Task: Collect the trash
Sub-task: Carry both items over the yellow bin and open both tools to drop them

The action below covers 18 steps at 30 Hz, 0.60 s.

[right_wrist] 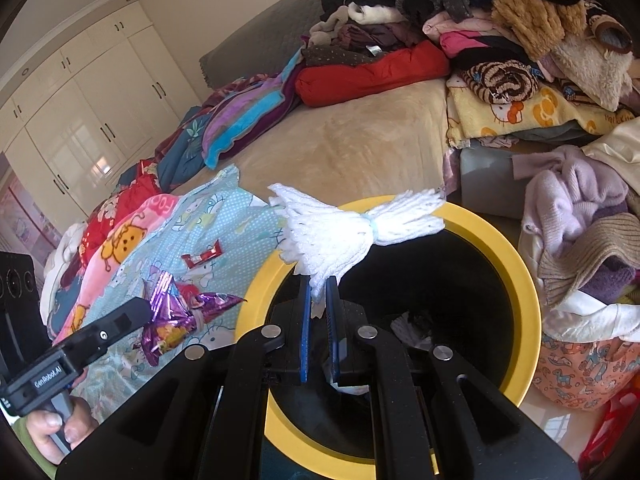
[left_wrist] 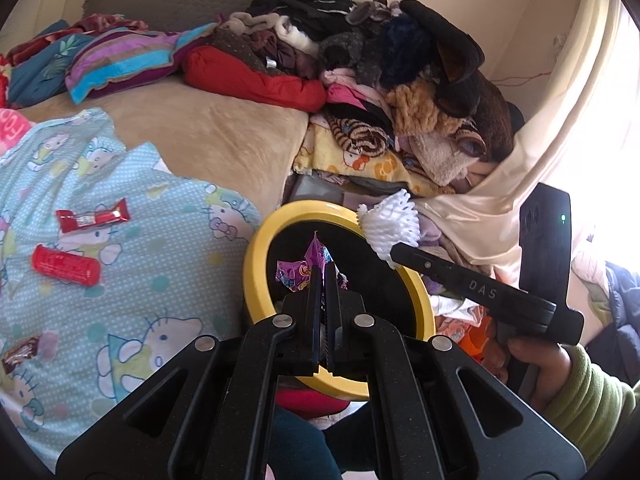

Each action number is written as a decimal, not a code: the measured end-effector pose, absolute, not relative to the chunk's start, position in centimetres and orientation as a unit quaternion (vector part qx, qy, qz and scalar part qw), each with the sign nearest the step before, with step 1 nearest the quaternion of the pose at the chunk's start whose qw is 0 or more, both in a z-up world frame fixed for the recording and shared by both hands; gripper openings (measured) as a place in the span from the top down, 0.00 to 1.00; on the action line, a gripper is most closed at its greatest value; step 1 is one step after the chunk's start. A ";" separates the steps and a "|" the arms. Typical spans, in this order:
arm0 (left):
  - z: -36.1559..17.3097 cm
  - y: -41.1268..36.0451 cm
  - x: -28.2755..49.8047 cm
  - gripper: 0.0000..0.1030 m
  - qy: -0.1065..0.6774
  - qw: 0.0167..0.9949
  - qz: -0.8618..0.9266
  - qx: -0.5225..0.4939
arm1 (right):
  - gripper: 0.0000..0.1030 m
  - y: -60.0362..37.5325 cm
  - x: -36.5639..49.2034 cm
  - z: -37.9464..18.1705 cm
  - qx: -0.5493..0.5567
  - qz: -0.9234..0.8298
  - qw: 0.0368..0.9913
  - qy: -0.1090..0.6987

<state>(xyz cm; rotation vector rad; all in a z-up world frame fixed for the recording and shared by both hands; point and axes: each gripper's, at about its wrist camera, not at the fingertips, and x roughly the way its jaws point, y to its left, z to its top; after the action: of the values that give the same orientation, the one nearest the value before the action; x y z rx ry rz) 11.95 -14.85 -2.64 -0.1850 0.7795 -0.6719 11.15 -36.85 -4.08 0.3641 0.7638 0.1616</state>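
Observation:
My left gripper [left_wrist: 323,266] is shut on a crumpled purple foil wrapper [left_wrist: 298,270] and holds it over the mouth of the yellow-rimmed black bin [left_wrist: 256,264]. In the right wrist view the same wrapper [right_wrist: 176,316] hangs at the left gripper's tip [right_wrist: 146,312], just left of the bin's rim [right_wrist: 512,248]. My right gripper [right_wrist: 319,280] is shut on a white foam net sleeve [right_wrist: 344,232] above the bin; the sleeve [left_wrist: 390,224] sits over the rim's far right side in the left wrist view. On the blue cartoon-print quilt [left_wrist: 168,216] lie a red wrapper [left_wrist: 94,216], a red packet [left_wrist: 66,266] and a brown wrapper [left_wrist: 22,352].
A tall heap of clothes [left_wrist: 400,80] covers the bed's far side behind the bin. More laundry [right_wrist: 576,216] and a patterned basket [right_wrist: 580,364] stand right of the bin. A cream curtain [left_wrist: 520,160] hangs at the right. White wardrobes [right_wrist: 80,112] line the far wall.

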 end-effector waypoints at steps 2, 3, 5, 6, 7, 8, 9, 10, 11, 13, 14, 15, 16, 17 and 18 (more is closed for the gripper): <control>-2.9 -15.4 12.0 1.00 0.376 0.864 -0.324 -0.084 | 0.93 -37.0 11.2 -4.1 0.177 0.080 0.908 0.372; -3.0 -15.6 12.0 1.00 0.377 0.863 -0.326 -0.082 | 0.93 -37.1 11.2 -4.1 0.178 0.081 0.907 0.373; -3.3 -16.1 12.0 1.00 0.382 0.860 -0.329 -0.078 | 0.93 -37.3 11.2 -4.2 0.180 0.081 0.906 0.374; -3.5 -16.4 12.0 1.00 0.384 0.859 -0.330 -0.076 | 0.93 -37.4 11.3 -4.2 0.181 0.081 0.906 0.375; -3.5 -16.5 12.2 1.00 0.386 0.858 -0.332 -0.075 | 0.93 -37.5 11.3 -4.2 0.182 0.081 0.905 0.375; -3.7 -16.7 12.2 1.00 0.387 0.857 -0.333 -0.073 | 0.93 -37.6 11.3 -4.3 0.183 0.080 0.905 0.376; -3.8 -17.0 12.2 1.00 0.390 0.855 -0.335 -0.071 | 0.93 -37.7 11.3 -4.3 0.184 0.080 0.904 0.376; -3.9 -17.2 12.2 1.00 0.391 0.854 -0.336 -0.069 | 0.93 -37.8 11.4 -4.3 0.185 0.080 0.904 0.377; -4.0 -17.4 12.2 1.00 0.393 0.853 -0.337 -0.067 | 0.93 -37.9 11.4 -4.4 0.187 0.080 0.903 0.378; -4.4 -17.9 12.3 1.00 0.397 0.850 -0.340 -0.065 | 0.92 -38.1 11.4 -4.4 0.190 0.081 0.902 0.379; -4.6 -18.1 12.3 1.00 0.400 0.848 -0.342 -0.062 | 0.92 -38.2 11.4 -4.4 0.191 0.081 0.902 0.380; -4.8 -18.4 12.3 1.00 0.404 0.845 -0.345 -0.061 | 0.92 -38.4 11.4 -4.4 0.192 0.079 0.902 0.379; -4.9 -18.4 12.3 1.00 0.405 0.844 -0.346 -0.061 | 0.92 -38.4 11.4 -4.4 0.193 0.080 0.901 0.379; -5.1 -18.6 12.3 1.00 0.407 0.842 -0.348 -0.060 | 0.92 -38.4 11.5 -4.4 0.193 0.079 0.902 0.379; -5.3 -18.8 12.3 1.00 0.409 0.841 -0.349 -0.059 | 0.92 -38.4 11.4 -4.4 0.193 0.079 0.902 0.379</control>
<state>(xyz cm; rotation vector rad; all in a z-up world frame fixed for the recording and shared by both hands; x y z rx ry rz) 12.30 -18.76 -5.27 -0.1246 0.8643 -0.7375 11.45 -38.38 -4.39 0.3998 0.7838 0.1627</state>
